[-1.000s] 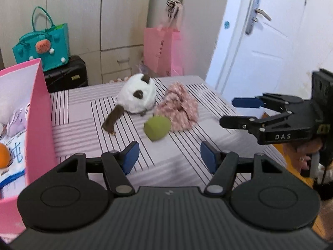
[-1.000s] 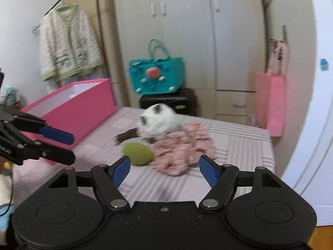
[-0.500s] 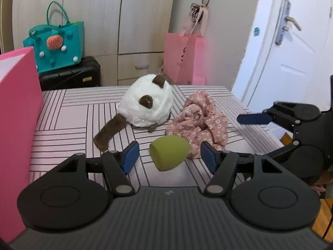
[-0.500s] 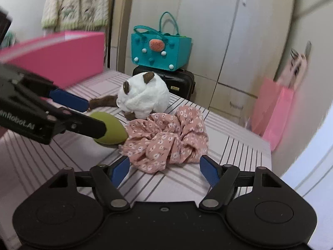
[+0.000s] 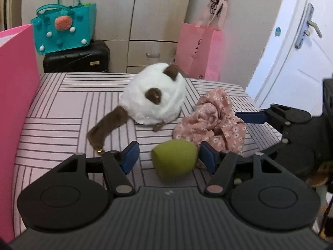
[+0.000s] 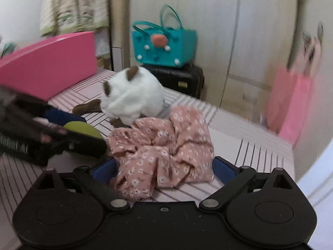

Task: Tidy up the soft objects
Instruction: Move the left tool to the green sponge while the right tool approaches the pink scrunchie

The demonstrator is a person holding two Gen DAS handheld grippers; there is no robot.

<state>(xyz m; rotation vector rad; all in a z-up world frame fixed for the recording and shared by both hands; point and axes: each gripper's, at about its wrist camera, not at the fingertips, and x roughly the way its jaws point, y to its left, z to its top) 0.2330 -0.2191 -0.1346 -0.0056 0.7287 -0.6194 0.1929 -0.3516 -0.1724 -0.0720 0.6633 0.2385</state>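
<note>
Nearest, the left gripper [image 5: 167, 156] brackets the green sponge [image 5: 174, 159], jaws just closing, left pad clear of it. To its right, the right gripper [image 6: 164, 169] has just spread wide around the pink scrunchie [image 6: 164, 148]. Farther back sits the white plush [image 5: 154, 102] on the striped bed [image 5: 62, 112].

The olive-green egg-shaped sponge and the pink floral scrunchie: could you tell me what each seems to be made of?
Olive-green egg-shaped sponge: probably soft foam, with a matte, smooth, seamless skin and one flat cut end. Pink floral scrunchie: thin woven fabric, judging by its crumpled gathered folds and small white flower print; matte.
</note>
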